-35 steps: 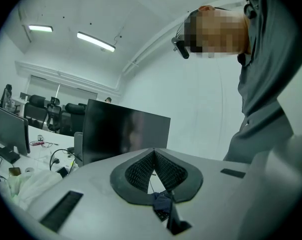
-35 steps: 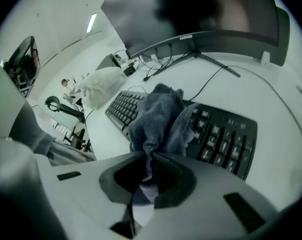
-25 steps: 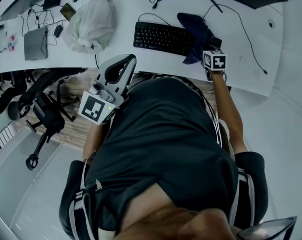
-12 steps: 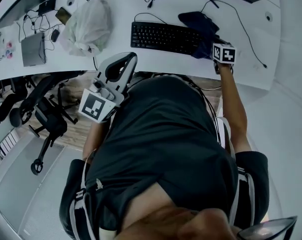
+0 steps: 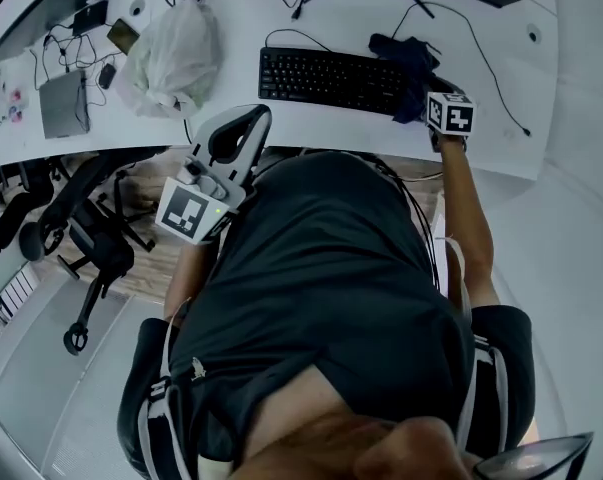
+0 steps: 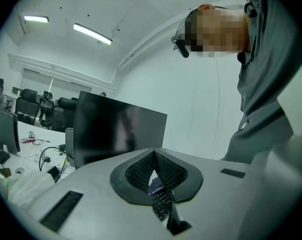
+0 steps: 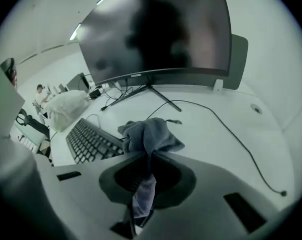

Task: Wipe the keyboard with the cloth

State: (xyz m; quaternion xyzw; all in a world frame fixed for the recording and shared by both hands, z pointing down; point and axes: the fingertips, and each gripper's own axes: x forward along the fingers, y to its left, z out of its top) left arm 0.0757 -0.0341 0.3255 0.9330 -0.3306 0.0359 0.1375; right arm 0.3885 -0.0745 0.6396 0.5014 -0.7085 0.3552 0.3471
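Note:
A black keyboard (image 5: 326,76) lies on the white desk (image 5: 501,138). A dark blue cloth (image 5: 409,60) is bunched at the keyboard's right end, and my right gripper (image 5: 428,88) is shut on it, pointing steeply down. In the right gripper view the cloth (image 7: 152,134) bulges beyond the closed jaws and a strip of it hangs between them, with the keyboard (image 7: 89,142) to the left. My left gripper (image 5: 239,133) hovers off the desk's near edge, in front of the person's body, shut with nothing in it. Between its jaws the left gripper view shows a sliver of keyboard (image 6: 162,205).
A large curved monitor (image 7: 156,29) stands behind the keyboard on a spread stand. A white plastic bag (image 5: 171,53) sits left of the keyboard, with a grey box (image 5: 63,98) and cables farther left. A thin black cable (image 7: 241,139) crosses the desk's right. Office chairs (image 5: 91,238) stand below the desk's left.
My right gripper has carried the cloth to the right, from over the keyboard's right end to beside it. The left gripper has stayed put.

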